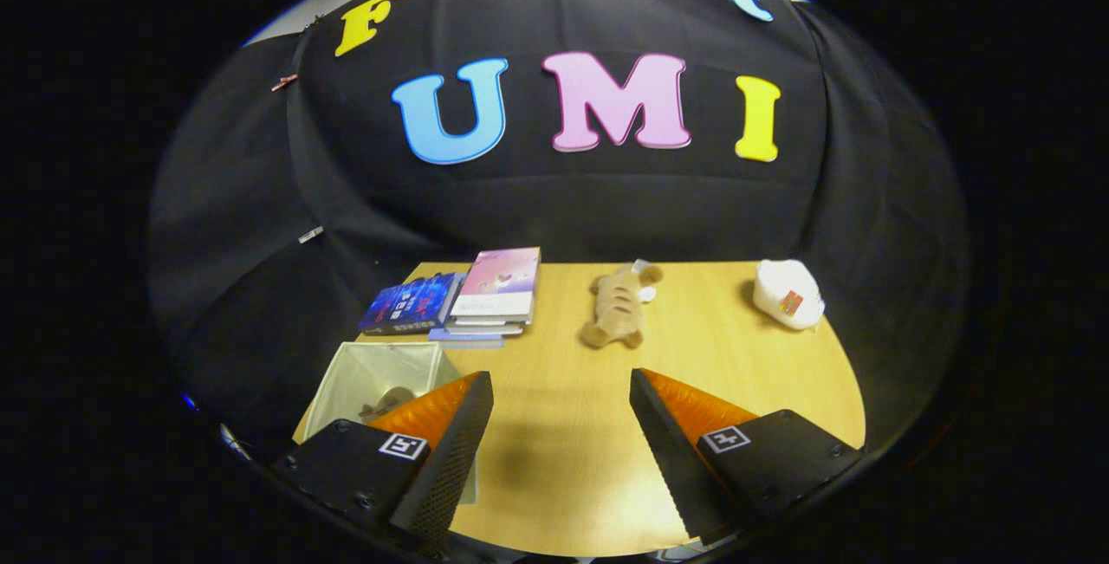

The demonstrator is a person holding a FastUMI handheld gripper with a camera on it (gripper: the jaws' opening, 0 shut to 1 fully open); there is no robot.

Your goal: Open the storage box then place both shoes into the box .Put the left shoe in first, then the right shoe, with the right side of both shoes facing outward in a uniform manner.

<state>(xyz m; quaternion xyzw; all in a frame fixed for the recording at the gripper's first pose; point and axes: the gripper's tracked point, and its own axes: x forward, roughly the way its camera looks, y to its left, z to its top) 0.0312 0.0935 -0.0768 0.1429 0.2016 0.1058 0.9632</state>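
I had the gripper [561, 378] raised over the wooden table [563, 451], its two fingers spread wide with only bare tabletop between them, gripping nothing. Each finger carried a small square black-and-white marker tag on its upper face; I could make out no lettering on them.

The storage box [381, 382], a pale open-topped container, sat at the near left of the table, partly hidden behind the left finger. Something brownish lay inside it on the bottom, but I could not tell what it was.

Beyond the box, near the far left of the table, lay a dark blue book [411, 304] beside a stack of books [496, 295] topped by one with a pink and lavender cover. The cover print on both was too small and blurred for me to read.

Ahead of the fingers, toward the middle far edge, a tan plush toy [617, 308] lay flat. Well off to the right rested a white bundle [786, 294] with a small red-and-orange label I could not read.
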